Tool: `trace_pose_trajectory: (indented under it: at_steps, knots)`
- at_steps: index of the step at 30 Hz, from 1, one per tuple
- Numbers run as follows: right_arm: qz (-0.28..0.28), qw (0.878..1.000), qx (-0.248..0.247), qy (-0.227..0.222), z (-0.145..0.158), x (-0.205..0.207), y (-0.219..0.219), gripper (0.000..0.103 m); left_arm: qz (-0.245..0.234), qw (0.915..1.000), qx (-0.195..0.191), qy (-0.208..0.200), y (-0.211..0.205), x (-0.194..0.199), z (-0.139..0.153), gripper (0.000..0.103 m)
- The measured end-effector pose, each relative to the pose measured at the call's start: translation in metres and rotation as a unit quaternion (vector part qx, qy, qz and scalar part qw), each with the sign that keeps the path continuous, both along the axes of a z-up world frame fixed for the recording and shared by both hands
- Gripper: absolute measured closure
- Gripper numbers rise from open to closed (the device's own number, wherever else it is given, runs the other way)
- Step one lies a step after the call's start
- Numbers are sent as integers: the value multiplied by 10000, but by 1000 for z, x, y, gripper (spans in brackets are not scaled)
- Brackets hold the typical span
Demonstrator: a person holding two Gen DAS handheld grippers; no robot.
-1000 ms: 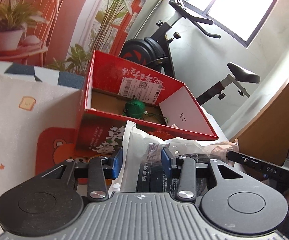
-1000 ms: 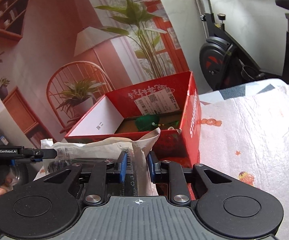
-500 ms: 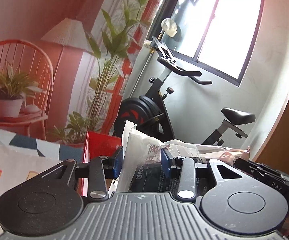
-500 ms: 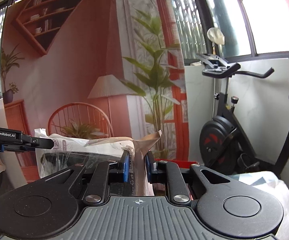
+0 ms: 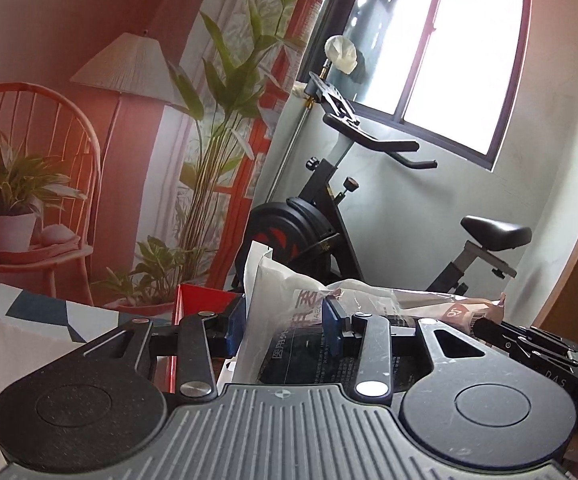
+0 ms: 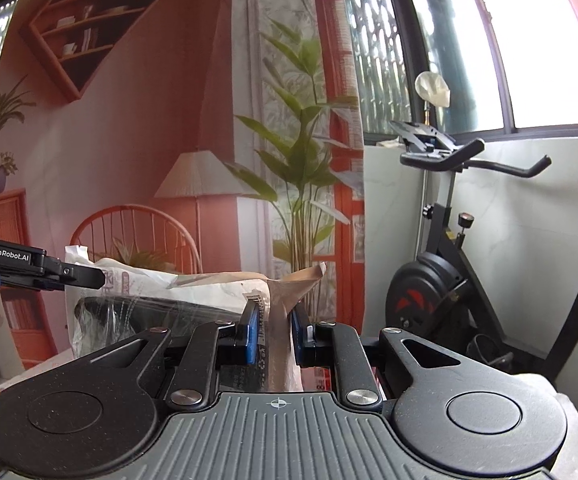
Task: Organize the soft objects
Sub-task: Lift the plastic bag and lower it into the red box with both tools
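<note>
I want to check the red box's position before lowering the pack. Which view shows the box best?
The left wrist view: a corner of the red box shows just left of the left claw, behind the plastic pack. The right wrist view gives only a red sliver under the right claw. Neither shows its inside.

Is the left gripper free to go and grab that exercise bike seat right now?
Probably not. The left gripper is shut on one end of the plastic bag, and the right gripper holds the other. The bike seat stands well beyond it.
</note>
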State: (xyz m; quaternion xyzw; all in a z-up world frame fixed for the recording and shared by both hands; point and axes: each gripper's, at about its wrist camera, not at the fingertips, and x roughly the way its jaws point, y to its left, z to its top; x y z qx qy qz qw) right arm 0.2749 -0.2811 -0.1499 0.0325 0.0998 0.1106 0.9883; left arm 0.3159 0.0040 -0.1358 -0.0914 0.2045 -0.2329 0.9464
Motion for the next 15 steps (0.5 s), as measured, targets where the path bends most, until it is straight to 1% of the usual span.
trace_pose_trajectory:
  at_steps: [2,6,8,12,15]
  knots:
    - [27,9998,-19,187,-12,3,2,87,-31,9999,69,110,2,1,-7,61]
    - [36,9972,323,676,-31,7,-2,88,-63,9990,156,411,4,3,-23,61]
    - [79,9937,579,960,-39,9,-5,88,-48,9978,131,645,7,3,-31,61]
    - [96,9864,797,1436,-49,15,-3,88,36,9944,147,1043,13,11,-42,61]
    - [23,9797,1093,1681,-57,21,-4,88,82,9919,132,1263,14,17,-47,62]
